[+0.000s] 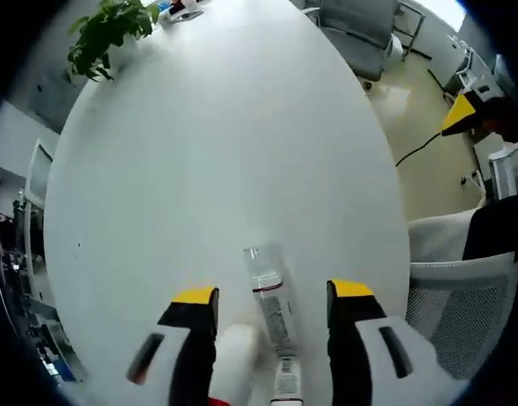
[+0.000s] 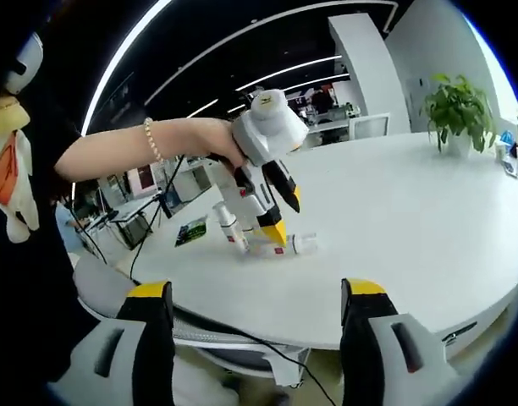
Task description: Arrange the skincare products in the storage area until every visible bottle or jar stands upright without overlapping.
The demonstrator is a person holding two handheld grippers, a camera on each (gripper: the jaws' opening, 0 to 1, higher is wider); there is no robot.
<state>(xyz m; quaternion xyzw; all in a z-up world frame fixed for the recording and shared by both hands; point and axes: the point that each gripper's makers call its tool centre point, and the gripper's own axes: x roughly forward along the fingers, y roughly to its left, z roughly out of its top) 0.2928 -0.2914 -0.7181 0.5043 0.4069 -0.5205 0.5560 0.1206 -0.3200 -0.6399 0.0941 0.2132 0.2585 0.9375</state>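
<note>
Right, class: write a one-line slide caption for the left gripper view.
Open left tongs straddle a clear bottle lying flat on the white table.

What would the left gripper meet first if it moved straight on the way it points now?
Most likely the clear bottle lying on its side on the table, between the open jaws of the left gripper. A white bottle stands close beside it; depth between them is unclear.

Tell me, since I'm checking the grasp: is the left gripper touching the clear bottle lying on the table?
Apart. In the left gripper view the clear bottle lies between the left gripper's open jaws, with bare white table on both sides.
</note>
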